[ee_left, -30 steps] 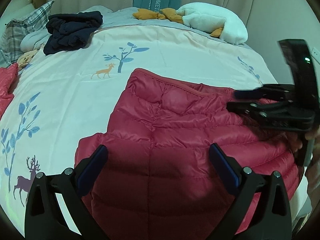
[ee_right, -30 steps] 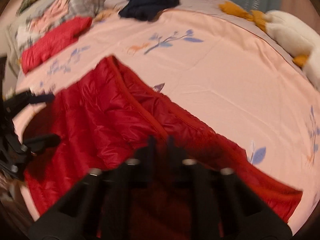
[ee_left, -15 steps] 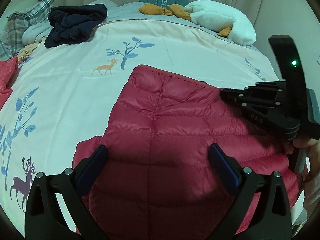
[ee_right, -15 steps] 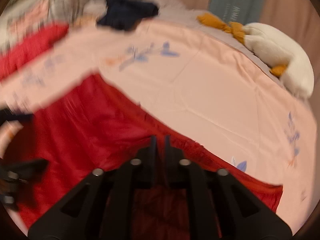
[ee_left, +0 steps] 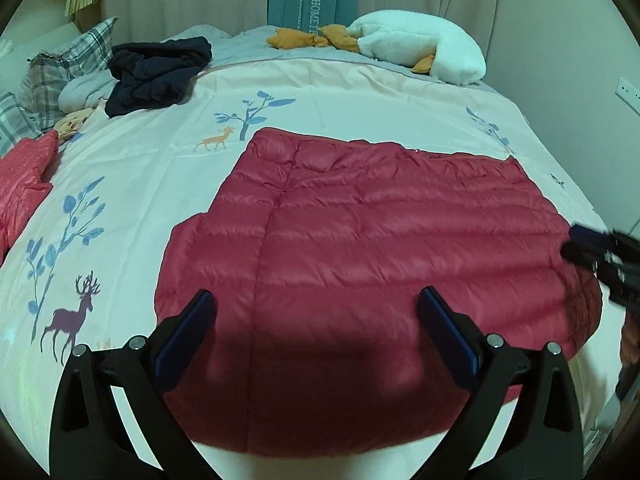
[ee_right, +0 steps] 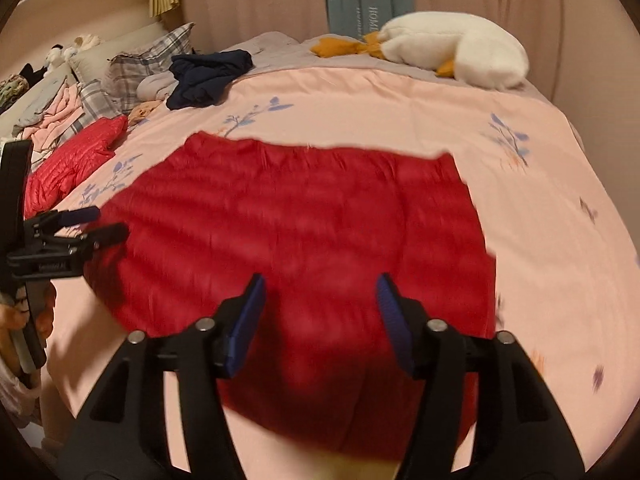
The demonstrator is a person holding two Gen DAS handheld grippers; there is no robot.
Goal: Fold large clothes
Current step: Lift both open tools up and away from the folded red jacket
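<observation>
While you hold both tools above the bed [ee_left: 360,92], a red quilted down jacket [ee_left: 380,248] lies folded and flat on the pale pink duvet cover [ee_left: 160,168] printed with deer and blue leaves. Your left claw [ee_left: 316,332] hangs wide over the jacket's near edge, gripping nothing. Your right claw [ee_right: 320,312] has just been opening; its blue pads [ee_right: 248,316] stand apart above the jacket with nothing between them. A navy garment [ee_left: 156,74], plaid pillows [ee_left: 60,76] and a white plush duck [ee_left: 420,52] sit at the far side; another red garment [ee_left: 24,176] lies left.
</observation>
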